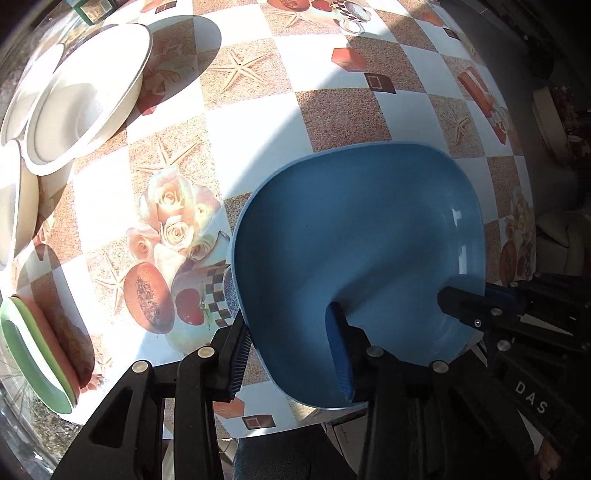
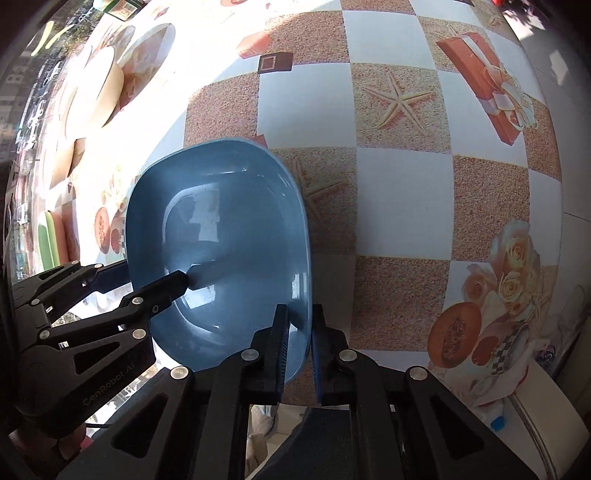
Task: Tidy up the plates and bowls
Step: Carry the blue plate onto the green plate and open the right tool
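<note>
A blue squarish bowl (image 1: 354, 243) is held tilted above the patterned table; it also shows in the right wrist view (image 2: 221, 236). My left gripper (image 1: 291, 354) is open and straddles the bowl's near-left rim, one finger inside and one outside with a gap. My right gripper (image 2: 299, 347) is shut on the bowl's near-right rim and shows in the left wrist view (image 1: 480, 310). The left gripper shows in the right wrist view (image 2: 147, 288). White bowls (image 1: 85, 96) sit at the far left. A green plate (image 1: 33, 354) on a pink plate (image 1: 55, 347) sits near left.
The table (image 1: 332, 74) has a checked cloth with starfish and rose prints. A green box (image 1: 92, 7) stands at the far left edge. The table's near edge runs just below the grippers. Furniture (image 1: 561, 229) lies beyond the right edge.
</note>
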Tool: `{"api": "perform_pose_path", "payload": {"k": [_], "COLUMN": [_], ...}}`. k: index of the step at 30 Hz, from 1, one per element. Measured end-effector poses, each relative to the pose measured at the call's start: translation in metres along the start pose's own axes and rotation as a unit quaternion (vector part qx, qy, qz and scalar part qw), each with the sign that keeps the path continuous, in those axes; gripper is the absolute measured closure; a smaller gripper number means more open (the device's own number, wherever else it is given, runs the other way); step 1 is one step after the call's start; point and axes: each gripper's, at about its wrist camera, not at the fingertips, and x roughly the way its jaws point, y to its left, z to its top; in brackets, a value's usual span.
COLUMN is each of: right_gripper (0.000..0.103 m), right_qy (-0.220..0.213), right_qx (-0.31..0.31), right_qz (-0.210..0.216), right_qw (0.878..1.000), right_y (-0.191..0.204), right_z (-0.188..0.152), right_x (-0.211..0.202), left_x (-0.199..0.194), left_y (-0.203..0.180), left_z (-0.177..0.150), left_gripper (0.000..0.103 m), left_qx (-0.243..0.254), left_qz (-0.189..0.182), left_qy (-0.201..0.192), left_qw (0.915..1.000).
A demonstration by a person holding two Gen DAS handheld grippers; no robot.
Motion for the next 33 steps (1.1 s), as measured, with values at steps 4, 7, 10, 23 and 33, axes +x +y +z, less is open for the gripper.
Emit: {"api": "perform_pose_path", "payload": {"k": [4,7,10,23,33], "right_gripper": [0.089,0.089,0.089,0.089,0.089], "right_qy": [0.001,0.01,0.014,0.049,0.086], "right_qx": [-0.017,-0.043,-0.084,-0.228,-0.261], "right_qz": [0.006,0.006,0.0,-0.001,0.021], "right_qw": [1.0,0.999,0.996,0.973,0.961], "right_y": [0.042,0.076,0.111,0.227,0.253], "right_z": [0.004,0.008,0.015,0.014,0.028], "right_x": [0.002,0.004,0.003,-0.001,0.012], "left_x": [-0.013,-0.017,-0.021,-0.034,-0.03], "left_y": [0.035,0.062,0.092,0.18,0.223], "left_z": [-0.007,-0.014,-0.027,-0.066,-0.086], "left_gripper": [0.06,0.057,0.057,0.057,0.053], "left_qx": [-0.013,-0.037,-0.07,-0.203,-0.229], "left_qz": [0.011,0.007,0.003,0.046,0.078], "left_qy": [-0.009,-0.01,-0.015,-0.047,-0.066], "left_qw": [0.9998,0.9992,0.9975,0.977,0.968]}}
